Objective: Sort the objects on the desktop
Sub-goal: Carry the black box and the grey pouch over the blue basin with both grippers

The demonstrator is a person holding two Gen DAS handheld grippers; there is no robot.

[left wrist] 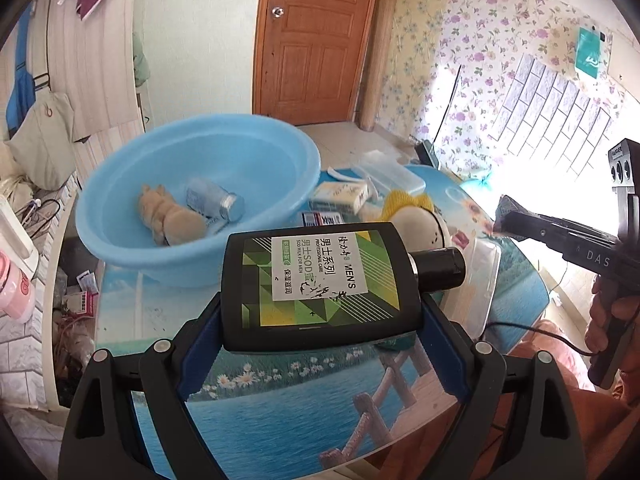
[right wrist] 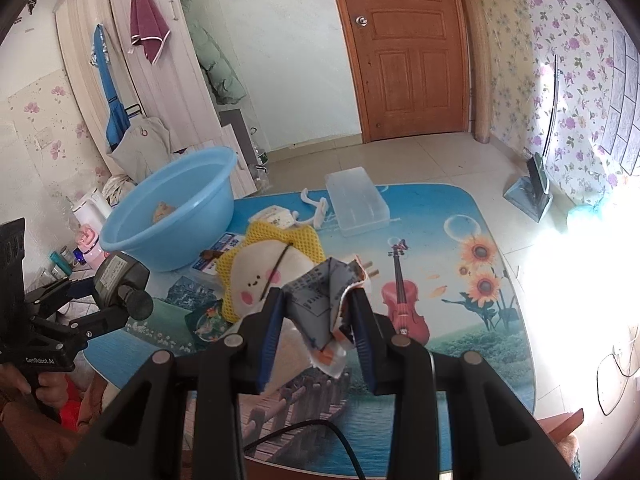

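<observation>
Item one: flat black bottle (left wrist: 320, 284) with green label and black screw cap (left wrist: 439, 270), lying crosswise in my left tool (left wrist: 320, 320); the tool is spread wide yet its blue pads (left wrist: 202, 344) press the bottle's two narrow sides, so it is pinching the bottle clear above the table (left wrist: 280, 392). I judge it rigid, smooth and fairly slippery plastic, of moderate weight if full; best held as now, across the flat body near its middle, never by the cap end, which would let it swing.

Item two: crumpled printed cloth scrap (right wrist: 320, 300), grey-blue with white and orange edges, caught in my right tool (right wrist: 318, 320); the fingers (right wrist: 362, 320) are drawn in narrow and pinch its bunched folds. I judge it very light, limp, not fragile; any fold serves as a hold, though loose ends dangle and may snag.

Item three: blue basin (left wrist: 120, 208), at the table's far left, already holding a plush toy (left wrist: 168, 216) and a small bottle (left wrist: 216, 202); the likely destination, I judge.
</observation>
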